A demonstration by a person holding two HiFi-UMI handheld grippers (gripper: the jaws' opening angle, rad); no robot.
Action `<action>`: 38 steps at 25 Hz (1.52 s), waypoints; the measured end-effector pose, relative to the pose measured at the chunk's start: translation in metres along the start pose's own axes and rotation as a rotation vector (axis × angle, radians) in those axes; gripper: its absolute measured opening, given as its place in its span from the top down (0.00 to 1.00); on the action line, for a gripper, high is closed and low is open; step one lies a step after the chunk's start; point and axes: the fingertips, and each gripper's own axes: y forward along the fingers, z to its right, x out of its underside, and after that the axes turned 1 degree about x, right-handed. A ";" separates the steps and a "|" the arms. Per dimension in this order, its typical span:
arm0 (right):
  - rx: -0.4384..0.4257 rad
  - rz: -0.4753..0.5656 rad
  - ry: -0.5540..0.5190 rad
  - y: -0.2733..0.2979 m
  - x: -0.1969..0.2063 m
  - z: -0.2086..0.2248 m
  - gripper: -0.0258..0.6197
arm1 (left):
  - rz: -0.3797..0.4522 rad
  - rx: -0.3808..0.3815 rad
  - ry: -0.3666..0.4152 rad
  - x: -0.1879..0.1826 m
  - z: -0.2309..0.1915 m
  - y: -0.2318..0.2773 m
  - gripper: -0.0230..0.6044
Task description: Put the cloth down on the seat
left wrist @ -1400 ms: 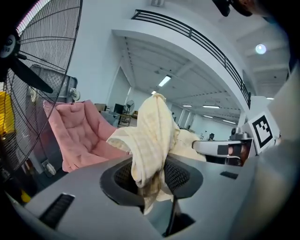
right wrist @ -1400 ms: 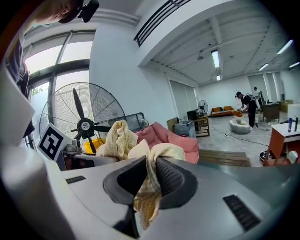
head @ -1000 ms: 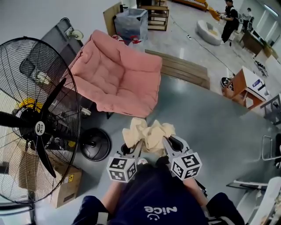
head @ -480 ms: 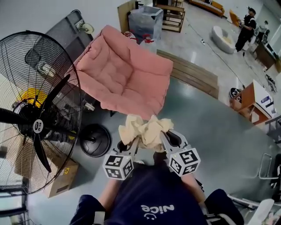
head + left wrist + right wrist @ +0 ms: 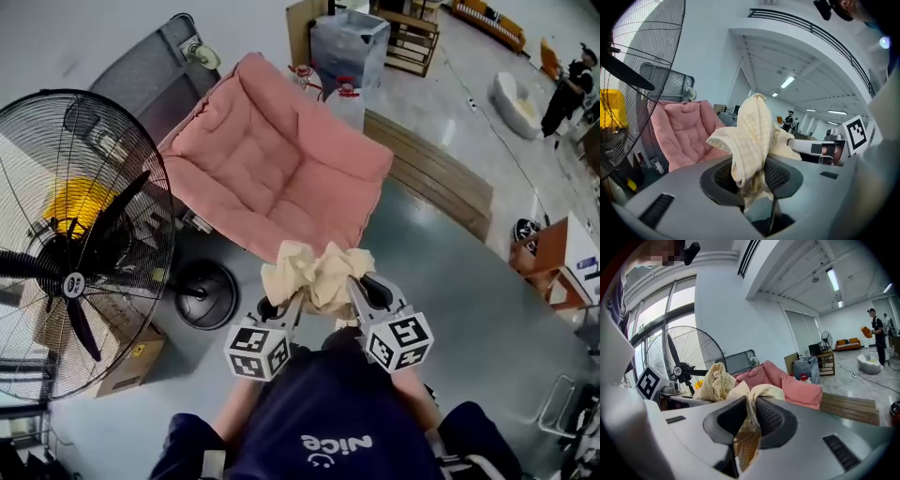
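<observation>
**A:** What are the grippers doing in the head view?

**B:** The left gripper (image 5: 284, 302) and the right gripper (image 5: 360, 289) are both biting into the cloth (image 5: 316, 274), one at each end. They are sitting side by side just ahead of the person's dark shirt (image 5: 323, 412). The cream cloth is bunching up between and above their tips.

**A:** And where is it lying against the seat?

**B:** It isn't lying at all. It is hanging in the air in front of the near edge of the pink seat (image 5: 281, 169). A big fan (image 5: 80, 248) is standing at the left, with a cardboard box (image 5: 131, 364) sitting near its round base (image 5: 202, 295). Wooden boards (image 5: 436, 173) are lying beyond the seat at the right.

**A:** What is the left gripper view giving?

**B:** Its jaws are standing partly apart, clamping a thick fold of the cloth (image 5: 750, 136), which is rising in a peak above them. The seat (image 5: 689, 131) is showing behind at the left. The other gripper's marker cube (image 5: 857, 136) is showing at the right.

**A:** And the right gripper view?

**B:** Those jaws are pressing nearly together on a thinner fold, with a loose end dangling below the pads. The rest of the cloth (image 5: 717, 380) is running off leftward. The fan (image 5: 686, 366) and the seat (image 5: 797, 380) are showing beyond it. A distant person (image 5: 877, 336) is standing at the far right.
</observation>
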 end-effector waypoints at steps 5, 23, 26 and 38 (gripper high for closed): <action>-0.043 -0.019 -0.015 0.007 -0.019 0.052 0.82 | 0.010 -0.037 -0.036 -0.013 0.021 0.046 0.74; -0.101 -0.064 -0.022 0.048 -0.047 0.106 0.82 | 0.076 -0.082 -0.147 -0.039 0.007 0.109 0.74; -0.089 -0.065 -0.034 0.066 -0.053 0.102 0.82 | 0.066 -0.064 -0.125 -0.049 -0.007 0.116 0.74; -0.063 -0.068 -0.095 0.158 -0.087 0.084 0.82 | 0.043 0.023 -0.105 -0.097 -0.096 0.149 0.74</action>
